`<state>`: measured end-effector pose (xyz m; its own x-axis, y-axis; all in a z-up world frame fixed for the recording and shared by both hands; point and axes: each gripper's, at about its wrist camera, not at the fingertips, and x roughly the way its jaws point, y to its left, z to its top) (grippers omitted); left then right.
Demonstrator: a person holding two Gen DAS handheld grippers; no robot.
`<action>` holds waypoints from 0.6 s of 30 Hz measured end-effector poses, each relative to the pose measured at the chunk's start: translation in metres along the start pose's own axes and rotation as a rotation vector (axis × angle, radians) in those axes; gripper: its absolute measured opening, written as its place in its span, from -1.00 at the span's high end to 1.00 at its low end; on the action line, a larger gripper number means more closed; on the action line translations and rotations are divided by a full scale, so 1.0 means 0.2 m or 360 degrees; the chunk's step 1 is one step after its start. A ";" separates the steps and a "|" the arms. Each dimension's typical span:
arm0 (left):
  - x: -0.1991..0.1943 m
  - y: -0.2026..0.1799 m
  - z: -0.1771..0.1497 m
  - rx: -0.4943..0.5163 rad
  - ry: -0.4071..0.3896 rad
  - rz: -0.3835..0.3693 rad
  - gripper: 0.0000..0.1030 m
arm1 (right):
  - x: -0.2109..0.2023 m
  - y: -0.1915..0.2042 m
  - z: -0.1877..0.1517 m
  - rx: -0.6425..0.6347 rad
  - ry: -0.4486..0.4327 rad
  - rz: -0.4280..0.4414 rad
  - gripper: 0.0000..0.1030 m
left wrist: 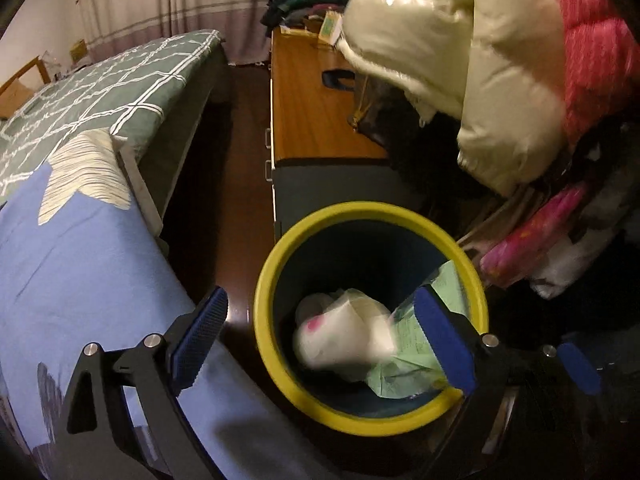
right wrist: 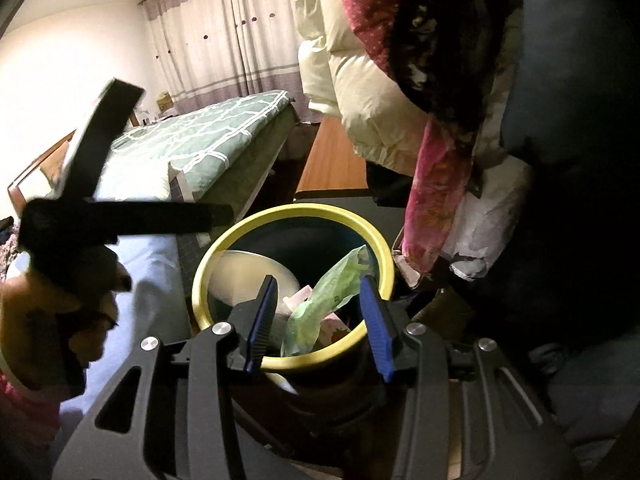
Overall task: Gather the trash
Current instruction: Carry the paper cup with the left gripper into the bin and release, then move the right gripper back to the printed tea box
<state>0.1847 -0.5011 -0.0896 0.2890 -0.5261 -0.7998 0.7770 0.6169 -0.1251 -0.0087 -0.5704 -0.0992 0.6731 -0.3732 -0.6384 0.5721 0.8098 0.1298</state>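
Note:
A dark blue bin with a yellow rim (left wrist: pixel 276 268) stands on the floor between the bed and a desk. In it lie a white crumpled wrapper (left wrist: pixel 340 332) and a light green plastic bag (left wrist: pixel 412 360). My left gripper (left wrist: pixel 320 316) is wide open and empty above the bin's mouth. In the right wrist view the same bin (right wrist: pixel 372 232) holds the green bag (right wrist: pixel 324 300) and white trash (right wrist: pixel 248 276). My right gripper (right wrist: pixel 318 300) is open and empty just above the bin. The other gripper's black body (right wrist: pixel 100 212) crosses the left of that view.
A bed with a blue sheet (left wrist: pixel 80 264) and a green checked quilt (left wrist: pixel 100 96) lies left. A wooden desk (left wrist: pixel 316 120) stands behind the bin. A cream puffer jacket (left wrist: pixel 480 80) and pink clothes (left wrist: pixel 592 48) hang close on the right.

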 end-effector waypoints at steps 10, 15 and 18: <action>-0.72 0.57 -0.33 -0.0228 -0.0377 0.0321 -0.90 | 0.05 0.27 0.02 -0.0148 0.0033 0.0141 0.17; -1.05 1.02 -0.68 -0.0504 -0.0498 0.0663 -0.90 | 0.08 0.54 0.02 -0.0273 0.0051 0.0289 0.17; -1.23 1.32 -0.93 -0.0709 -0.0559 0.0924 -0.90 | 0.10 0.74 0.00 -0.0360 0.0073 0.0393 0.17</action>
<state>0.2156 -0.1001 -0.0359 0.7937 -0.1577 -0.5875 0.1748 0.9842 -0.0280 0.0900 -0.4586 -0.0926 0.7536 -0.1367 -0.6429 0.2726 0.9551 0.1164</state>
